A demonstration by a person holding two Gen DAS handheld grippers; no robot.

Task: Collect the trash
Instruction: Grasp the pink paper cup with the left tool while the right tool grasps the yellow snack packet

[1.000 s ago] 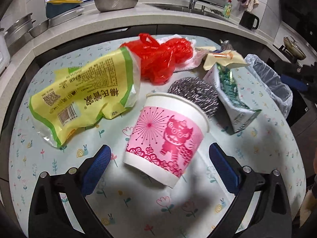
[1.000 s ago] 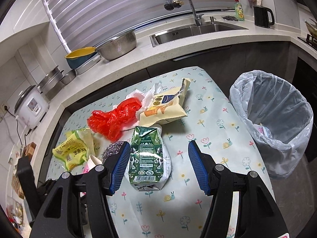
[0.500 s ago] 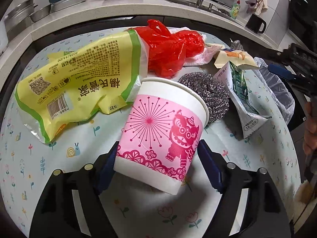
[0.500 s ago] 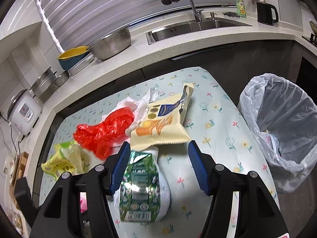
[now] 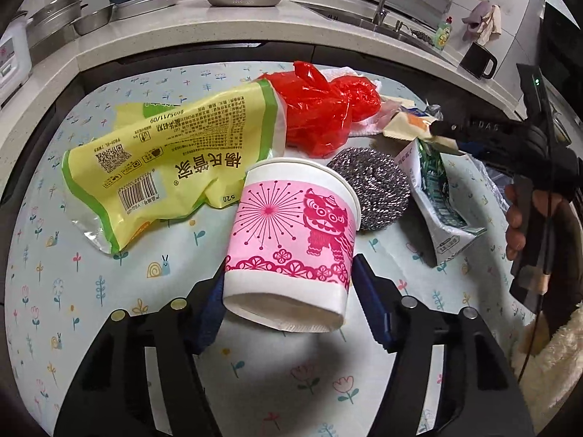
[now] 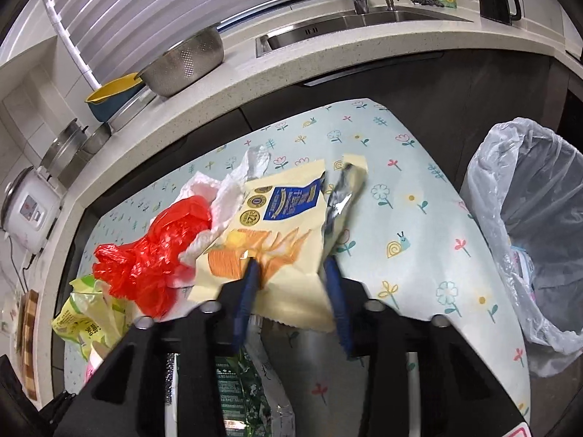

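Note:
My left gripper (image 5: 288, 291) is shut on a pink-and-white paper cup (image 5: 291, 240) and holds its base between the blue pads. Behind the cup lie a yellow-green snack bag (image 5: 171, 167), a red plastic bag (image 5: 320, 109), a steel scourer (image 5: 371, 185) and a green carton pack (image 5: 433, 189). My right gripper (image 6: 291, 284) is closed on the near edge of a cream chip bag (image 6: 277, 225). The red bag (image 6: 153, 258) and white tissue (image 6: 218, 196) lie left of it. The green pack (image 6: 237, 393) is under the gripper.
A bin lined with a clear bag (image 6: 528, 218) stands off the table's right edge. The floral tablecloth (image 6: 400, 218) covers the table. Behind is a counter with a sink (image 6: 364, 25), colander (image 6: 182, 65) and rice cooker (image 6: 29, 215). The right hand-held tool (image 5: 528, 153) shows in the left view.
My left gripper closed on the paper cup. My right gripper moved forward past the green pack and closed on the cream chip bag.

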